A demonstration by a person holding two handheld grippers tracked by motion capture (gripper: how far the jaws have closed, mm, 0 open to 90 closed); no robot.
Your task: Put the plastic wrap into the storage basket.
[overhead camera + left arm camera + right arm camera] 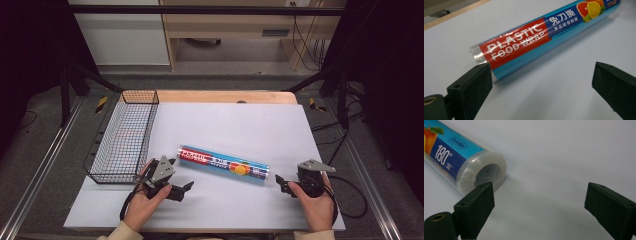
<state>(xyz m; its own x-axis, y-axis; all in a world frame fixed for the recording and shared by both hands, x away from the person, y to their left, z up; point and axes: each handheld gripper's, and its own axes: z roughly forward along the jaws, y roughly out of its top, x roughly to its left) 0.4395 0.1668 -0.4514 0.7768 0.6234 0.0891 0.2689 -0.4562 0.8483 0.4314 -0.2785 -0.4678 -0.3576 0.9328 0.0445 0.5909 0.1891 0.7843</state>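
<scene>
Both hands hold their tongs low at the near edge: left tongs (184,189) and right tongs (280,184) are spread wide and empty. Between them, touched by neither, the plastic wrap roll (224,164) lies on the surface (235,125). The wire basket (125,137) is empty, so nothing seems begun.

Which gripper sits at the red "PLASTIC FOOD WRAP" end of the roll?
The left gripper: it faces the red-labelled end of the plastic food wrap roll, near the wire basket. The right gripper faces the end marked 180.
</scene>
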